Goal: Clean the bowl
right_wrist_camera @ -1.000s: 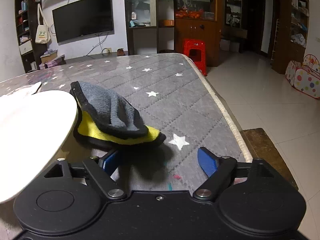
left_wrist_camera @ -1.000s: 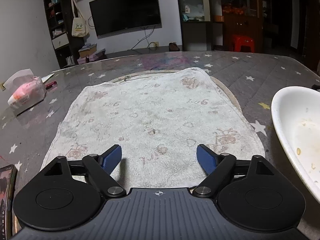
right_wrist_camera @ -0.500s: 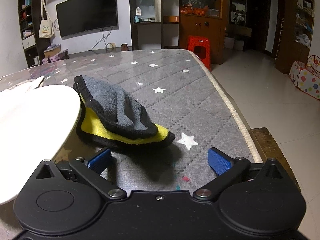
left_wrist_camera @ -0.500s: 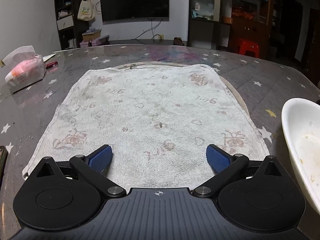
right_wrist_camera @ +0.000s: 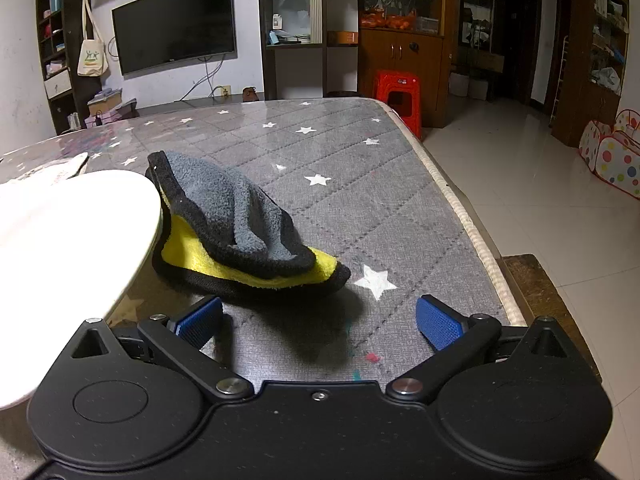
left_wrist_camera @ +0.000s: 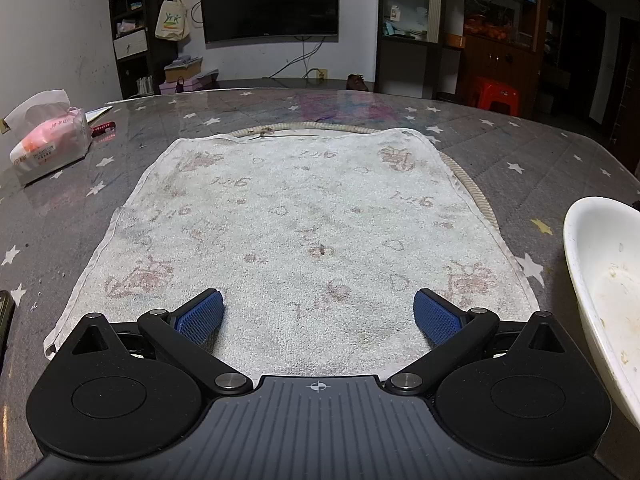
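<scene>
A white bowl (left_wrist_camera: 600, 288) with food smears inside stands at the right edge of the left wrist view; its outer side (right_wrist_camera: 68, 248) fills the left of the right wrist view. A grey and yellow cleaning cloth (right_wrist_camera: 236, 224) lies crumpled on the table just right of the bowl. My left gripper (left_wrist_camera: 318, 316) hangs open over a stained white towel (left_wrist_camera: 296, 232), nothing between its blue pads. My right gripper (right_wrist_camera: 318, 318) stands open just short of the cloth, its pads apart over bare table.
A pink tissue pack (left_wrist_camera: 50, 142) sits at the far left of the star-patterned table (right_wrist_camera: 360, 200). A dark phone edge (left_wrist_camera: 5, 316) shows at the near left. The table's right edge (right_wrist_camera: 472, 232) drops to a tiled floor; a red stool (right_wrist_camera: 396, 92) stands beyond.
Both grippers' jaws have spread wider. The left view has rolled level and shifted slightly, so the bowl sits further right in it. The right hand has stayed put.
</scene>
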{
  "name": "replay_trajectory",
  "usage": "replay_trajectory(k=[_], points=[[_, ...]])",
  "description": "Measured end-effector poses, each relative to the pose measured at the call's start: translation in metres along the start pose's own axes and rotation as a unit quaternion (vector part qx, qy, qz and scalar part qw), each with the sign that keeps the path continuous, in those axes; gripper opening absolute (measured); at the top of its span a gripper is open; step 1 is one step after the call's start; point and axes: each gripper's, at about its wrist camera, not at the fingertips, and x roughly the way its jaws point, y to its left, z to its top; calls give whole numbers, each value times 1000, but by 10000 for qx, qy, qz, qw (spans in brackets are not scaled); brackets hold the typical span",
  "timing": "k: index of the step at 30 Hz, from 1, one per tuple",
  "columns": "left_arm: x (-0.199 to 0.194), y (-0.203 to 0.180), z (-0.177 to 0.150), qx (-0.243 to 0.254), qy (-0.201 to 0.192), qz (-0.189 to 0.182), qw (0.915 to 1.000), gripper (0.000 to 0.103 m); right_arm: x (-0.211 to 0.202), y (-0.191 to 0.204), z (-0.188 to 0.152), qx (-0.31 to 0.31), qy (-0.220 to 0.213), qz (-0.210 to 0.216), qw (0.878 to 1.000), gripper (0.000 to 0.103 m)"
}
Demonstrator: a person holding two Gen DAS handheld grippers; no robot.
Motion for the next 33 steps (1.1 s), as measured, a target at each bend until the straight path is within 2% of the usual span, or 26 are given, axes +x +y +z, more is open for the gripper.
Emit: replay_trajectory(k=[33], points=[[0, 2, -1, -22, 5, -20, 10000, 103, -1, -5, -3, 13, -21, 22, 10000, 103]])
